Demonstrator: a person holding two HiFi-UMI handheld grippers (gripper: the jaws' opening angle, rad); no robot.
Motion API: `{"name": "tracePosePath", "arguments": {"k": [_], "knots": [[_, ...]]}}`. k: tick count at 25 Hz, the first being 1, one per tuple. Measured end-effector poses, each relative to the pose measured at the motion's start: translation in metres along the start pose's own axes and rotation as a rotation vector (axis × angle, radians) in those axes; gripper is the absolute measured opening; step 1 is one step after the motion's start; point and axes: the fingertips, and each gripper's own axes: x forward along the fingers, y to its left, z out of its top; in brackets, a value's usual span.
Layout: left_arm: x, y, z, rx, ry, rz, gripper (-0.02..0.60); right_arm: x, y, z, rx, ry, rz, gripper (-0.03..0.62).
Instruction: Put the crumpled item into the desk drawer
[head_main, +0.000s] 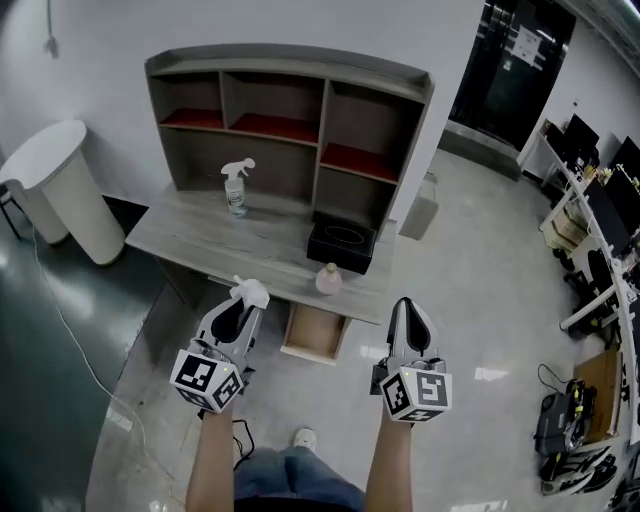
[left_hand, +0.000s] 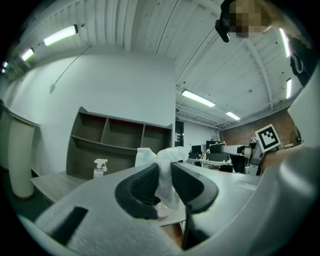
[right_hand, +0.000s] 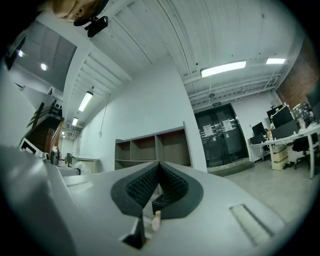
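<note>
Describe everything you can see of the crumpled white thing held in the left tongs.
The crumpled item is a white, thin, slightly translucent wad, like tissue or plastic film. The left tongs pinch it between their pads, its creased top bulging past their tips. In the head view it hangs before the desk's front edge, left of the open drawer. Nothing else touches it.
</note>
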Motion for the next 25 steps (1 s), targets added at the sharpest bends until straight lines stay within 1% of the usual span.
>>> {"name": "tracePosePath", "arguments": {"k": [3, 7, 10, 13, 16, 19, 25], "knots": [[0.027, 0.012, -0.011, -0.035, 0.008, 0.008, 0.086, 0.028, -0.009, -0.016, -0.004, 0.036, 0.013, 0.011], [0.057, 0.017, -0.028, -0.023, 0.043, -0.006, 0.086, 0.052, -0.019, -0.033, 0.006, 0.069, 0.008, 0.011], [0.077, 0.019, -0.041, -0.033, 0.064, -0.025, 0.086, 0.068, -0.023, -0.046, 0.012, 0.091, 0.009, 0.011], [0.092, 0.012, -0.068, -0.041, 0.118, -0.047, 0.086, 0.077, -0.027, -0.065, 0.024, 0.124, 0.013, 0.011], [0.095, -0.004, -0.105, -0.059, 0.196, -0.061, 0.086, 0.072, -0.029, -0.091, 0.036, 0.180, 0.028, 0.011], [0.095, -0.014, -0.152, -0.092, 0.278, -0.077, 0.086, 0.065, -0.028, -0.126, 0.063, 0.241, 0.034, 0.011], [0.101, -0.025, -0.273, -0.163, 0.413, -0.108, 0.086, 0.047, -0.025, -0.211, 0.105, 0.338, 0.043, 0.011]]}}
